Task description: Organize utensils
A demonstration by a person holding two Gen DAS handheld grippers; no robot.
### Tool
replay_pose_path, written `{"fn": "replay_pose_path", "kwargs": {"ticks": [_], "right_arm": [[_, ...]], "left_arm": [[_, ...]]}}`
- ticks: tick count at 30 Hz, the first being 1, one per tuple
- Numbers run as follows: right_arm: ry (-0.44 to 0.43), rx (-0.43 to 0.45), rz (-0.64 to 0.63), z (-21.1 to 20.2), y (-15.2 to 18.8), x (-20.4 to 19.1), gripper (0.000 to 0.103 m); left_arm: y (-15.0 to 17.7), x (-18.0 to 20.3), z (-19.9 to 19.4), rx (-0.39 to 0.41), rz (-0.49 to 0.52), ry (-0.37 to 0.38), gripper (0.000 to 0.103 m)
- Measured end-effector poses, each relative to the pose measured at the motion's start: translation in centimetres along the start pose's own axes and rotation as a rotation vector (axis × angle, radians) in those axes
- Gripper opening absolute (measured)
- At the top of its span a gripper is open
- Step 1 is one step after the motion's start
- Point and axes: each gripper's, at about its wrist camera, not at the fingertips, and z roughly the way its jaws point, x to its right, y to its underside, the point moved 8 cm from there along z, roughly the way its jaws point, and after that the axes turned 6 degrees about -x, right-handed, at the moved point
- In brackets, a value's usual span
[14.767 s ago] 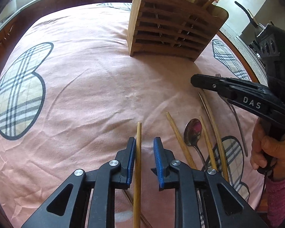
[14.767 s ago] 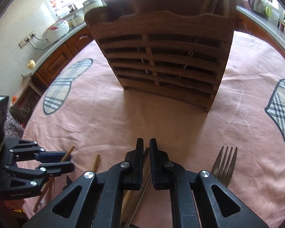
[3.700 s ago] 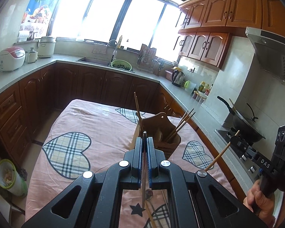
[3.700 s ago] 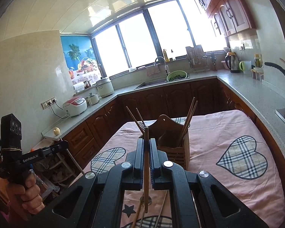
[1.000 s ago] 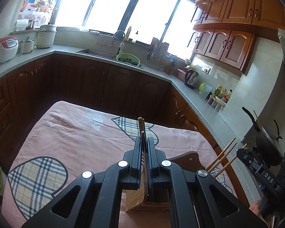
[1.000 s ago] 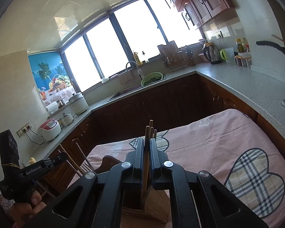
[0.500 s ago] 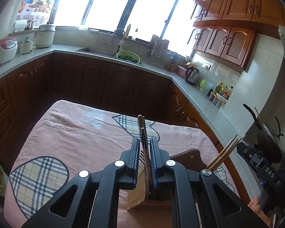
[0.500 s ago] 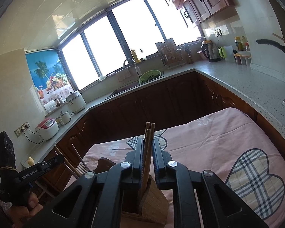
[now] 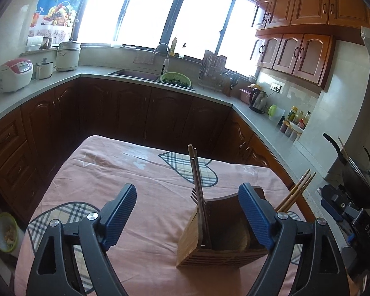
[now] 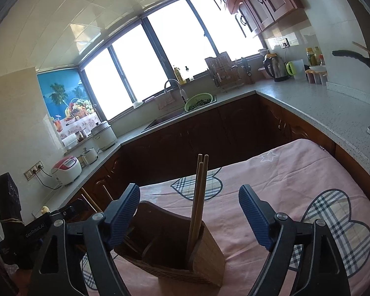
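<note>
Both tools' jaws just opened over wooden holder (image 9: 224,234) with upright chopsticks (image 10: 197,197).

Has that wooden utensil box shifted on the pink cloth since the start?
Cannot tell. The wooden utensil box stands near a plaid heart on the pink cloth, but the camera has moved, so no fixed mark compares.

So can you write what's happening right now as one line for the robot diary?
left gripper: just opened, empty | right gripper: just opened, empty | chopsticks: standing in wooden utensil holder | fork: in holder | step: release
</note>
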Motion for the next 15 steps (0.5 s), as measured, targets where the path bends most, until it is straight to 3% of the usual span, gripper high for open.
{"fn": "replay_pose_path", "kwargs": {"ticks": [5, 15], "right_arm": [[-0.028, 0.014, 0.017, -1.9, 0.9, -0.3, 0.102], [-0.049, -0.012, 0.002, -4.4, 3.1, -1.2, 0.103]], "left_arm": [[1.9, 0.1, -2.1, 0.005, 0.019, -0.026, 0.096], [4.2, 0.3, -5.6, -0.02, 0.025, -0.032, 0.097]]}}
